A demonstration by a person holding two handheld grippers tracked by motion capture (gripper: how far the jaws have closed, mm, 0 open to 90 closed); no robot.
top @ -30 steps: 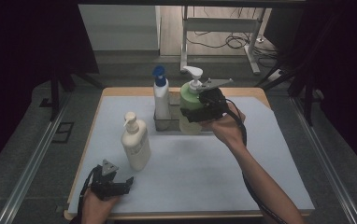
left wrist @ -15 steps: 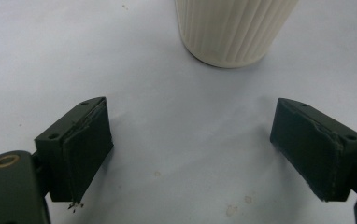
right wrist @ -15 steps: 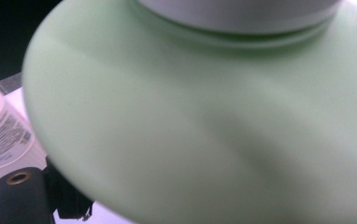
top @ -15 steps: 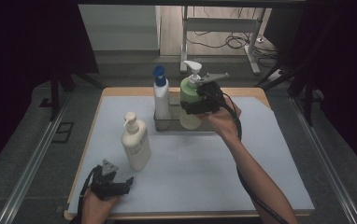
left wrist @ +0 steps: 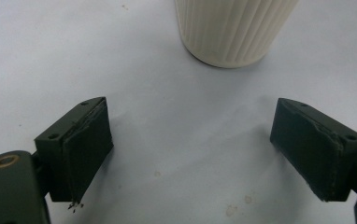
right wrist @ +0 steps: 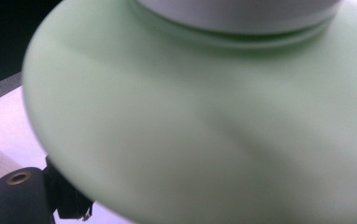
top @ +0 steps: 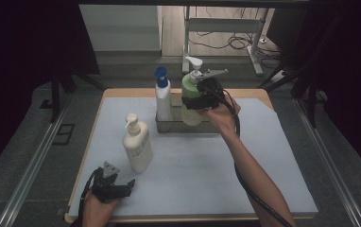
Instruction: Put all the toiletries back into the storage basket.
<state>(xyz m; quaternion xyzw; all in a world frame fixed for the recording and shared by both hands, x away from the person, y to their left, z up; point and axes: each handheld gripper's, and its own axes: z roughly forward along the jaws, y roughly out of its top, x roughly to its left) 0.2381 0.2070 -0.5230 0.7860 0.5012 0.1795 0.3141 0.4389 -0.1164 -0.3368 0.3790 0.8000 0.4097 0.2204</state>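
Compared with a second ago, the right hand-held gripper [top: 198, 101] has carried the green pump bottle [top: 191, 97] a little to the right in the high view, and the bottle now sits lower, in the right part of the grey metal tray [top: 188, 127], just beside the white bottle with the blue cap [top: 162, 101]. The jaws of this hand-held gripper are clamped on the green body, which fills most of the right gripper view as a pale green bulge [right wrist: 214, 130] with one black jaw under it at the lower left. It seems the placing step is almost done; whether the base already rests on the tray floor cannot be told. The left hand-held gripper [top: 122, 188] has not moved: it rests at the lower left of the high view with its jaws wide apart and nothing between them, and the ribbed foot of the cream pump bottle [left wrist: 232, 30] stands just ahead of it on the pale blue mat [top: 216, 175]. For room, the tray is narrow and the blue-capped bottle is very close on the left, so a tilt on release could knock it. The table [top: 259, 93] is free to the right and toward the bottom of the frame, so the right arm can probably withdraw that way without trouble.
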